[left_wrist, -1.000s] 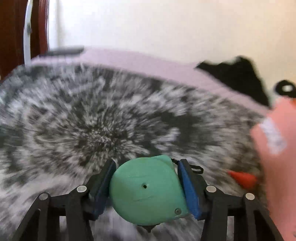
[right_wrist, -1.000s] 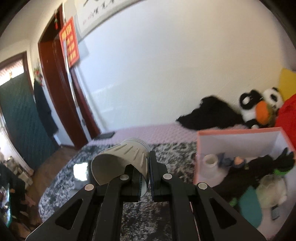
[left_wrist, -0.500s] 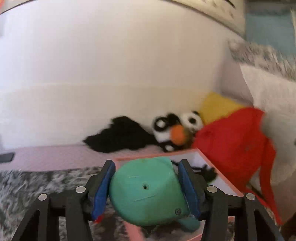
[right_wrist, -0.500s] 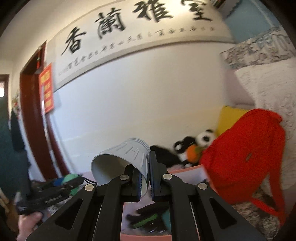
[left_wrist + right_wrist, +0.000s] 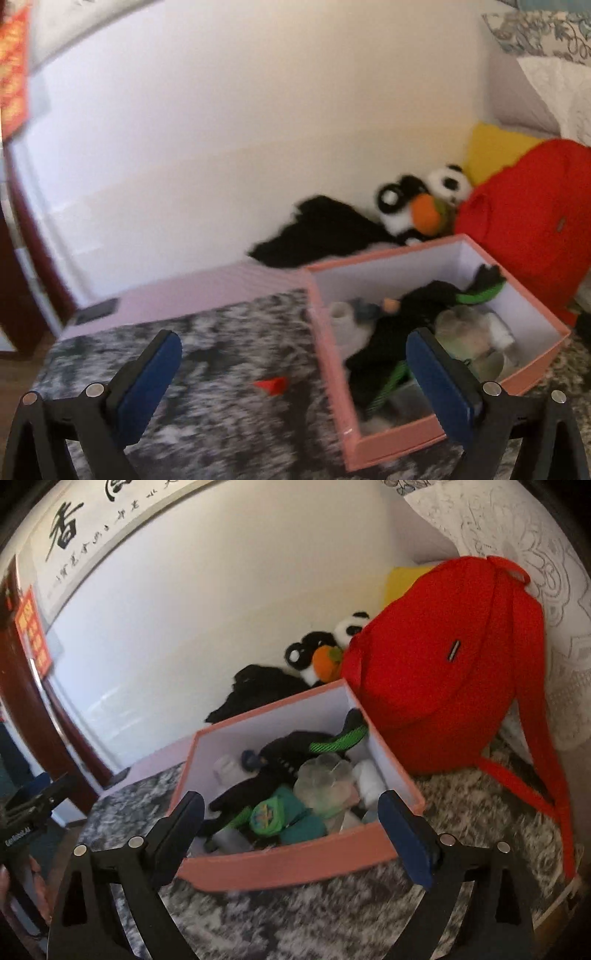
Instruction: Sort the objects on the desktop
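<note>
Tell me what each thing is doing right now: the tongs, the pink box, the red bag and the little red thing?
Left tongs: jaws opening wide, nothing between them.
Right tongs: jaws opening wide, nothing between them.
Pink cardboard box: lid off, upright, crowded with things.
Black and green gloves: lying inside the box.
Small red cone-shaped piece: lying outside the box on the grey speckled blanket.
Red fabric backpack: leaning up behind the box.

Soft, even daylight; motion blur across both views, strong fisheye bending, dark vignetted corners in the right view.
</note>
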A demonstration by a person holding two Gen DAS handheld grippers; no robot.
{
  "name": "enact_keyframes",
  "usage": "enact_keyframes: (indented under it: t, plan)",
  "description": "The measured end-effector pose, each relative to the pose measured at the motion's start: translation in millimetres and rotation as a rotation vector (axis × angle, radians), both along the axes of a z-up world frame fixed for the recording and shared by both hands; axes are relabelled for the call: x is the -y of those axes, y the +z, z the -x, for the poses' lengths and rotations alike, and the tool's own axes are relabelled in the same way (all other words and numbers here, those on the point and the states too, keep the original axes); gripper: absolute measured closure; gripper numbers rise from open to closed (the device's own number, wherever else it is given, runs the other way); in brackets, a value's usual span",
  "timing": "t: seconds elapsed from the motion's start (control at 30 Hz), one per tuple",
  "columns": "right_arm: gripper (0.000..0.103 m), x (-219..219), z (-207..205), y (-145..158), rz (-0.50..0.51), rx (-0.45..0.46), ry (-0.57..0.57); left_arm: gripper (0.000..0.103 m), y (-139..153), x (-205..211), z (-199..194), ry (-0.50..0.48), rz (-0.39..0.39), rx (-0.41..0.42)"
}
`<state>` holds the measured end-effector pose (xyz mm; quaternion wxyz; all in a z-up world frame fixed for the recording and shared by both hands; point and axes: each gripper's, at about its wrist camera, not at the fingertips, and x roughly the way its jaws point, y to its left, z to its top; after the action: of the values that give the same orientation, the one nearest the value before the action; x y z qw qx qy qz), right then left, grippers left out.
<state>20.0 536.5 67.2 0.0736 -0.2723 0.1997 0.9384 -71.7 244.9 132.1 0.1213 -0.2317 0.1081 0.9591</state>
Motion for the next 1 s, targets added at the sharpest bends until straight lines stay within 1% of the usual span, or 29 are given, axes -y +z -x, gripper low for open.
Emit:
enact_keyframes:
  t: [0.13,0.2,0.33,0.43,0.47,0.5,0.57,0.67,0.73,0.77,0.83,0.9,0.93,0.97,1.0]
  plan:
    - [0.005,32,-25,17,-0.068,-0.048,0.051,0.001,10,36,-43,0.076,-0.021,-0.040]
    - [0.005,56,-35,27,-0.081,-0.082,0.086,0.001,15,47,-59,0.104,-0.022,-0.061]
    - [0.005,101,-48,54,-0.105,-0.134,0.158,0.000,23,70,-92,0.140,-0.024,-0.108]
    - [0.005,136,-57,64,-0.145,-0.161,0.202,0.000,26,88,-113,0.152,-0.038,-0.132]
    - [0.004,147,-61,67,-0.155,-0.169,0.214,0.000,27,94,-119,0.167,-0.028,-0.136]
    - [0.004,157,-64,70,-0.162,-0.174,0.230,0.000,28,100,-124,0.177,-0.021,-0.134]
    - [0.004,175,-69,76,-0.169,-0.186,0.262,0.000,26,112,-129,0.180,-0.034,-0.103]
    - [0.003,204,-75,82,-0.191,-0.206,0.303,0.000,20,136,-137,0.116,-0.132,-0.040]
    - [0.002,222,-73,82,-0.211,-0.207,0.334,0.000,16,147,-143,0.105,-0.154,-0.027]
    - [0.002,233,-71,81,-0.227,-0.202,0.355,0.000,14,152,-146,0.129,-0.139,-0.033]
    - [0.002,250,-67,75,-0.247,-0.191,0.382,0.000,10,158,-149,0.215,-0.092,-0.055]
    - [0.002,265,-63,70,-0.248,-0.178,0.417,0.000,6,164,-153,0.308,-0.035,-0.087]
    - [0.002,272,-62,67,-0.246,-0.172,0.435,0.000,4,168,-156,0.337,-0.020,-0.103]
    - [0.002,279,-61,64,-0.253,-0.166,0.451,0.000,1,173,-158,0.351,-0.025,-0.115]
    - [0.002,285,-59,62,-0.264,-0.161,0.465,0.000,-1,179,-160,0.355,-0.048,-0.116]
